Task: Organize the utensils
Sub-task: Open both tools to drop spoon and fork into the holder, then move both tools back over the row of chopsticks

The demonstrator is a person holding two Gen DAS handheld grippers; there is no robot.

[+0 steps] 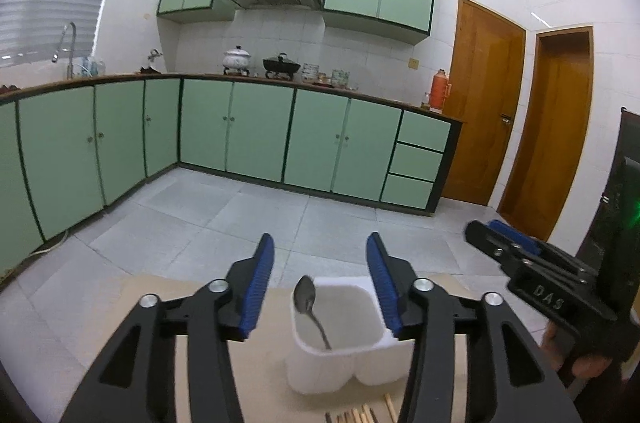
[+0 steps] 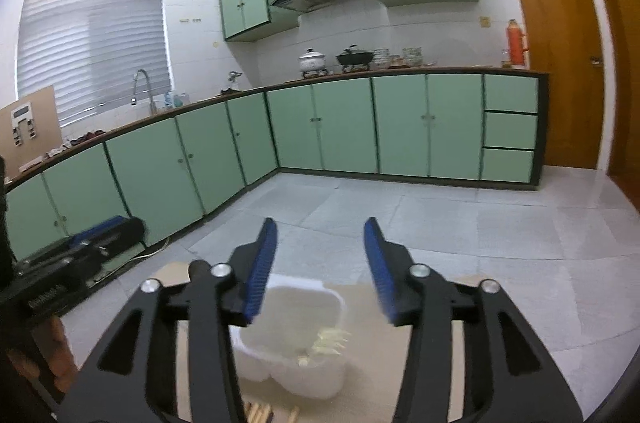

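A white two-compartment utensil holder (image 1: 340, 363) stands on a wooden table (image 1: 264, 355). A metal spoon (image 1: 310, 307) leans bowl-up in its left compartment. In the right wrist view the holder (image 2: 296, 371) holds pale plastic forks (image 2: 330, 341) in its right compartment. Wooden chopsticks (image 1: 360, 415) lie on the table in front of the holder; they also show in the right wrist view (image 2: 260, 413). My left gripper (image 1: 320, 247) is open and empty above the holder. My right gripper (image 2: 320, 231) is open and empty above it; it also shows in the left wrist view (image 1: 492, 229).
Green cabinets (image 1: 256, 131) run along the far wall and left side. Wooden doors (image 1: 484, 103) stand at the right. Grey tiled floor (image 1: 248, 215) lies beyond the table's far edge. A dark appliance (image 1: 624, 207) stands at the far right.
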